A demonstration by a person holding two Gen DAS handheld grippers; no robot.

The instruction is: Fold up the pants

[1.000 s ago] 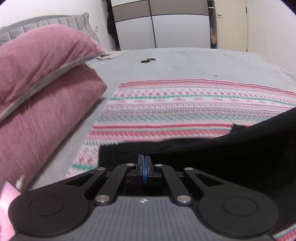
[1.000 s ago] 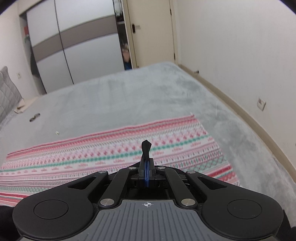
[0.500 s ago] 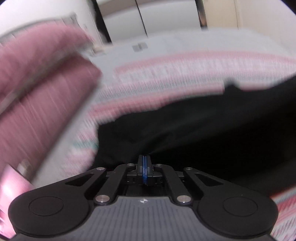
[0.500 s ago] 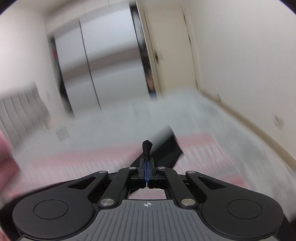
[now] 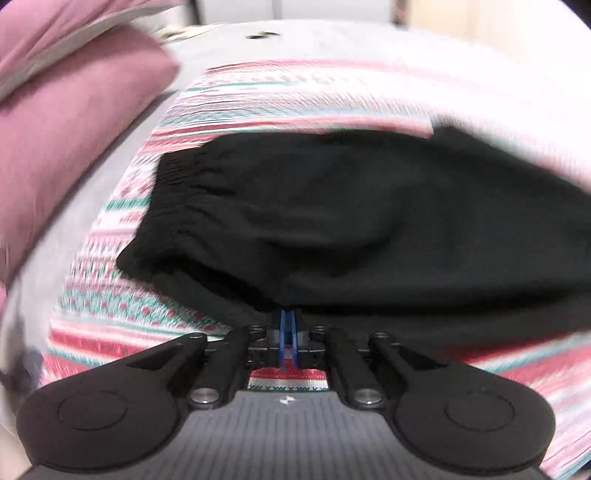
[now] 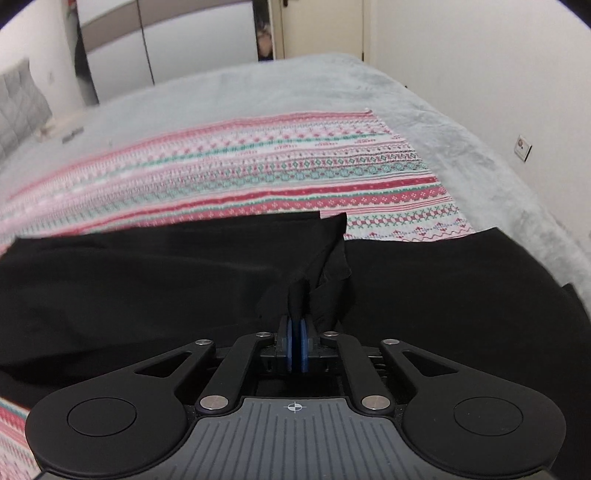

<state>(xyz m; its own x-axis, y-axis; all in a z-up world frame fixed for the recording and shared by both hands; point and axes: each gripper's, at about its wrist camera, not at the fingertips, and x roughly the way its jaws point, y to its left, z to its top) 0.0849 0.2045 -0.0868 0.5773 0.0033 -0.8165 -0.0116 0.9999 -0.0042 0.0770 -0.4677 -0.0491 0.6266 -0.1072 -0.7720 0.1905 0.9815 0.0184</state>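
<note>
Black pants [image 5: 351,214] lie on a pink, white and green patterned blanket [image 5: 258,99] on the bed. Their gathered elastic waistband [image 5: 177,206] is at the left in the left wrist view. My left gripper [image 5: 287,321] is shut on the near edge of the pants by the waistband. In the right wrist view the pants [image 6: 129,280] spread across the foreground. My right gripper [image 6: 298,325] is shut on a bunched fold of the pants' fabric [image 6: 328,266].
Two pink pillows [image 5: 62,110] lie stacked left of the blanket. The grey bedspread [image 6: 258,88] stretches beyond the blanket [image 6: 258,166] to a wardrobe and door. A small dark object [image 5: 260,36] lies on the far bedspread. A wall [image 6: 498,74] runs along the right.
Both grippers have swung the pants over and down onto the blanket. The left view now looks down on the waistband; the right view shows fabric spread where only blanket showed.
</note>
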